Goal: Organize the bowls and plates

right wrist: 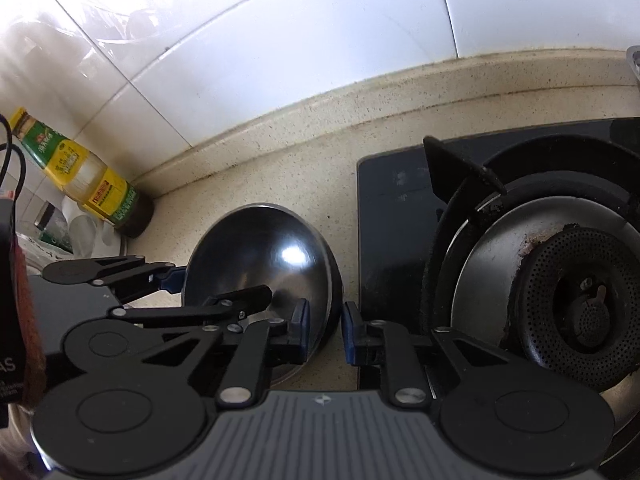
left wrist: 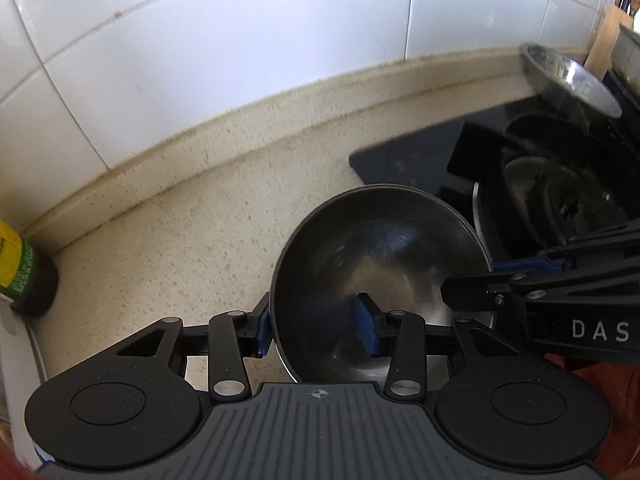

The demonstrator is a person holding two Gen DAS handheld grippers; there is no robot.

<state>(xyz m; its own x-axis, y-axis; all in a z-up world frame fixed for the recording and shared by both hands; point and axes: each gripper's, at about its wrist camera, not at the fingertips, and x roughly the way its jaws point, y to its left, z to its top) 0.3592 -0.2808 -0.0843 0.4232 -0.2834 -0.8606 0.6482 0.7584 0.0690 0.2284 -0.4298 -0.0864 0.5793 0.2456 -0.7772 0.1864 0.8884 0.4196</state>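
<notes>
Clearly the steel bowl [left wrist: 380, 284] is set on the speckled surface [left wrist: 192, 232], just left of the black hob [left wrist: 404, 160] and between both tools; its near-left rim is straddled by the left tool [left wrist: 316, 328], one blue pad outside the wall, the other inside the hollow; the pads are spread and not seen pressing the metal, so it is judged open, not yet gripping. The right tool [right wrist: 324, 328] is likewise parted, its left pad inside the bowl's right rim, its right pad outside over the surface; contact w/ the rim cannot be told. Neither tool is nearer: opp. rims are bracketed, so the coming move is judged to turn on which pair closes first. A second shiny vessel [left wrist: 568, 80] at the far right is blurred and cut off; whether it's a bowl or lid cannot be told. The bowl's near edge is hidden behind the tool bodies. An oil bottle [right wrist: 80, 172] stands well apart, in the left corner.
</notes>
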